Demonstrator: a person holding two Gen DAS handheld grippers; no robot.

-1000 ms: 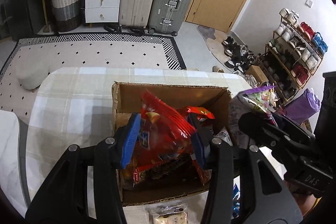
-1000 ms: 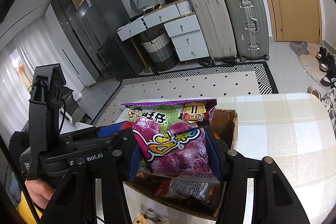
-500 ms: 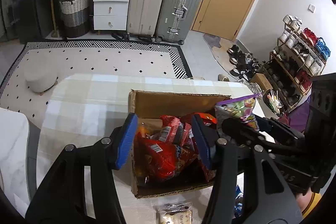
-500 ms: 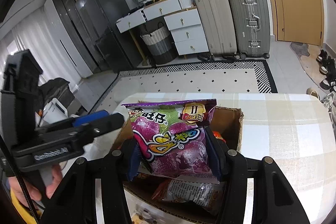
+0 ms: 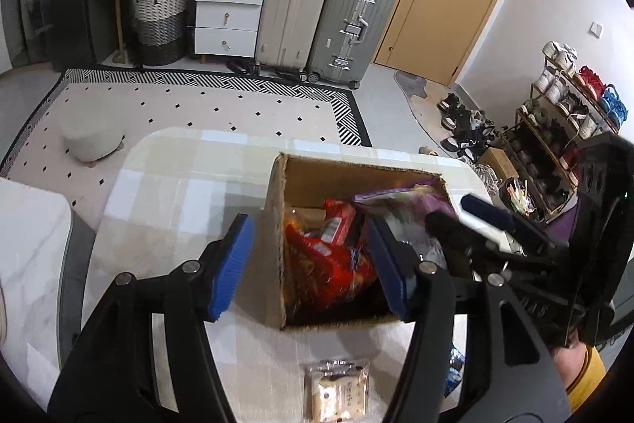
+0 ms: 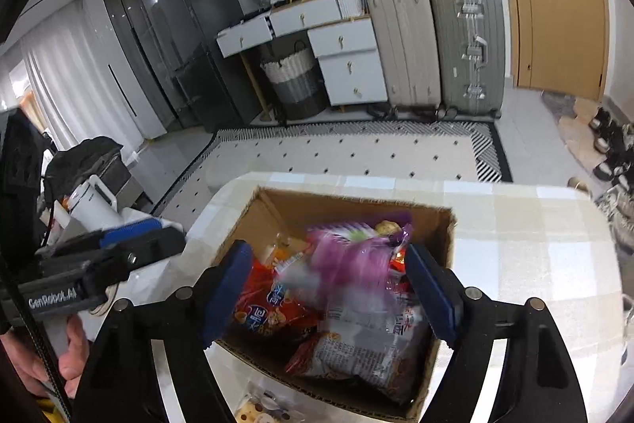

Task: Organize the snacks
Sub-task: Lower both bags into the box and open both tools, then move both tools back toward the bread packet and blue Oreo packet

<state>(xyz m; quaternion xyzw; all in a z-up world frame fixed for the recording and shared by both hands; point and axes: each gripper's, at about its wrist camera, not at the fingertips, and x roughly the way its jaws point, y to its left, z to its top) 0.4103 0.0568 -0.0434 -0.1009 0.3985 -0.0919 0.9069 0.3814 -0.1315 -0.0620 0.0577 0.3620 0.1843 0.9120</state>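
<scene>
We see the right hand-held gripper [image 6: 329,288] with its blue pads spread wide over the cardboard box [image 6: 449,224]; its jaws have just been opening, and the purple snack bag [image 6: 352,256] sits blurred between them, seemingly free of both pads and dropping onto the packets below, though the smear keeps us from being sure. The left hand-held gripper [image 5: 309,264] has also just been opening and grips nothing: its left pad hangs outside the box's left wall, its right pad over the box interior, so that wall stands between them.

On the body of the left hand-held gripper, seen from the right wrist, we read "GenRobot.AI" in white. The red snack bag [image 6: 273,308] in the box carries blue and white characters we cannot make out, and the silver packet [image 6: 368,347] beside it shows dark print too small to read. The purple bag's lettering is lost in blur.

The box stands on the worktop [image 5: 166,209], covered in a pale checked cloth. Just in front of the box, nearer the camera, lies a clear-wrapped biscuit pack [image 5: 337,393], apart from both hand-held grippers. A blue wrapper [image 5: 453,371] peeks out beyond the left hand-held gripper's right finger.
</scene>
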